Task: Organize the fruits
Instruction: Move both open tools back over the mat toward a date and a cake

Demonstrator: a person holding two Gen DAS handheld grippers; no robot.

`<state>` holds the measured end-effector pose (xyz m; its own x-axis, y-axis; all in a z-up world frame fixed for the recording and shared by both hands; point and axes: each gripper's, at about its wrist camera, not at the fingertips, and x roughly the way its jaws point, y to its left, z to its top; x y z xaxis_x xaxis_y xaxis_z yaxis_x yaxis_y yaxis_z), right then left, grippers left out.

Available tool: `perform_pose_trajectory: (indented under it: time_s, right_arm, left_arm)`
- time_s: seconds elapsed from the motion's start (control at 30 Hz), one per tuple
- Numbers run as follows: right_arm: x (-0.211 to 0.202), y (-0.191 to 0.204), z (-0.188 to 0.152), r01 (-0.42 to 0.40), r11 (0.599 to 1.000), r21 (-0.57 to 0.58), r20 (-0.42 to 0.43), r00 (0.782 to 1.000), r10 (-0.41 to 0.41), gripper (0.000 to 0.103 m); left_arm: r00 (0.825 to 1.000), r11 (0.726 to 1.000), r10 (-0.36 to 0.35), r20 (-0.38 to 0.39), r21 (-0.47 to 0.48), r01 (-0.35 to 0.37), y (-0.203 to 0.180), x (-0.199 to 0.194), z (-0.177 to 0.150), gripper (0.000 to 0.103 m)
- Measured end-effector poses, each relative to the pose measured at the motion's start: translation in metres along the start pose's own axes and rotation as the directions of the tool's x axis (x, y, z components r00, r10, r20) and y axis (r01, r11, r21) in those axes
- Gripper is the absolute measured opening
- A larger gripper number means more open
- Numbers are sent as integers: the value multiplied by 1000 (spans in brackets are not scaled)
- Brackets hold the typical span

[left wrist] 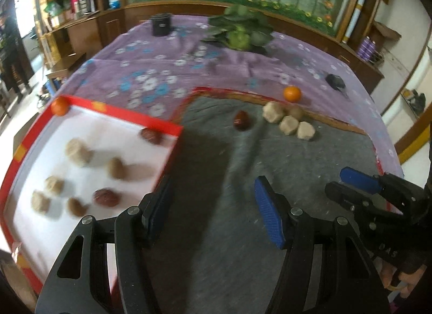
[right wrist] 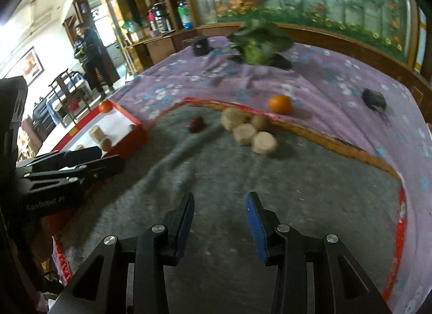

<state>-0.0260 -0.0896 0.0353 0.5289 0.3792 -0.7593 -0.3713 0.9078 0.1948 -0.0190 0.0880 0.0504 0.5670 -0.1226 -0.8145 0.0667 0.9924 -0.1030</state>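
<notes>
A red-rimmed white tray (left wrist: 162, 123) at the left holds several beige pieces and two dark red fruits (left wrist: 106, 197); an orange (left wrist: 59, 106) sits at its far corner. On the grey mat lie a dark red fruit (left wrist: 241, 121), a cluster of beige pieces (left wrist: 289, 124) and, just past the mat's edge, an orange (left wrist: 292, 94). My left gripper (left wrist: 213, 216) is open and empty beside the tray's near corner. My right gripper (right wrist: 220, 222) is open and empty over the mat, short of the beige cluster (right wrist: 244, 133), the red fruit (right wrist: 196, 124) and the orange (right wrist: 280, 103).
A purple floral cloth (left wrist: 162, 76) covers the table. A potted plant (left wrist: 240, 30), a black canister (left wrist: 161, 24) and a small dark object (left wrist: 334, 80) stand farther back. Wooden shelving lines the back. A person (right wrist: 90, 57) stands far left.
</notes>
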Motion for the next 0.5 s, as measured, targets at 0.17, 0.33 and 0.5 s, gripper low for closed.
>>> perform_pose_trajectory:
  time_s: [0.17, 0.33, 0.5]
  right_arm:
    - [-2, -13, 0, 0, 1000, 10, 5, 1000, 0, 39]
    - [2, -26, 2, -7, 1000, 22, -2, 1000, 7, 39]
    - [5, -33, 3, -22, 999, 25, -4, 1000, 22, 39]
  left_arm:
    - [1000, 1000, -15, -24, -7, 15, -13, 22, 22, 62]
    - [999, 998, -7, -52, -63, 4, -14, 44, 42, 62]
    - [997, 993, 7, -76, -114, -15, -10, 67, 62, 62]
